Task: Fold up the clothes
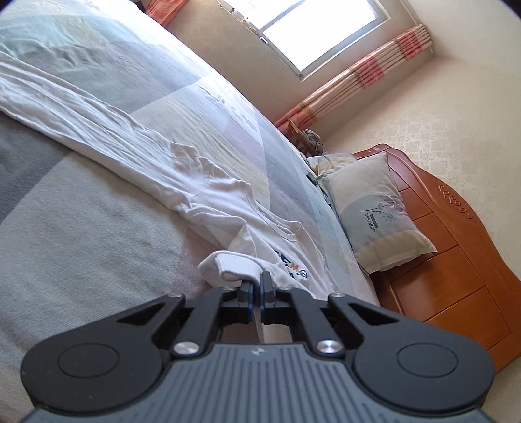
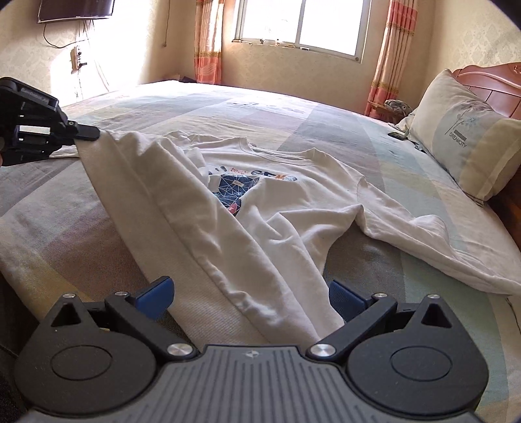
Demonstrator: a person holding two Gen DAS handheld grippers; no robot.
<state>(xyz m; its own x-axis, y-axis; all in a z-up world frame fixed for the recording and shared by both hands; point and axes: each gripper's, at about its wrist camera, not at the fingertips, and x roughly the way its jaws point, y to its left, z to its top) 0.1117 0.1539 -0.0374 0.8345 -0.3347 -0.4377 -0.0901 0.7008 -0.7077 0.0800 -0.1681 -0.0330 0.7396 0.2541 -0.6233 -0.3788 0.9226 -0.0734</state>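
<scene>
A white long-sleeved shirt (image 2: 312, 195) with a dark blue print on its chest lies rumpled on the bed (image 2: 293, 110). My left gripper (image 1: 257, 281) is shut on the cuff of one sleeve (image 1: 234, 265). In the right wrist view the left gripper (image 2: 93, 133) stands at the far left, lifting that sleeve in a taut band across the shirt's body. My right gripper (image 2: 250, 297) is open near the bed's front edge. The shirt's fabric runs between its blue pads (image 2: 156, 293), which do not press on it. The other sleeve trails off to the right.
A pale pillow (image 2: 462, 136) leans on the wooden headboard (image 2: 488, 73) at the right, with a dark phone (image 2: 398, 135) beside it. A window (image 2: 302, 22) with striped curtains is behind the bed. A TV (image 2: 75, 9) hangs on the left wall.
</scene>
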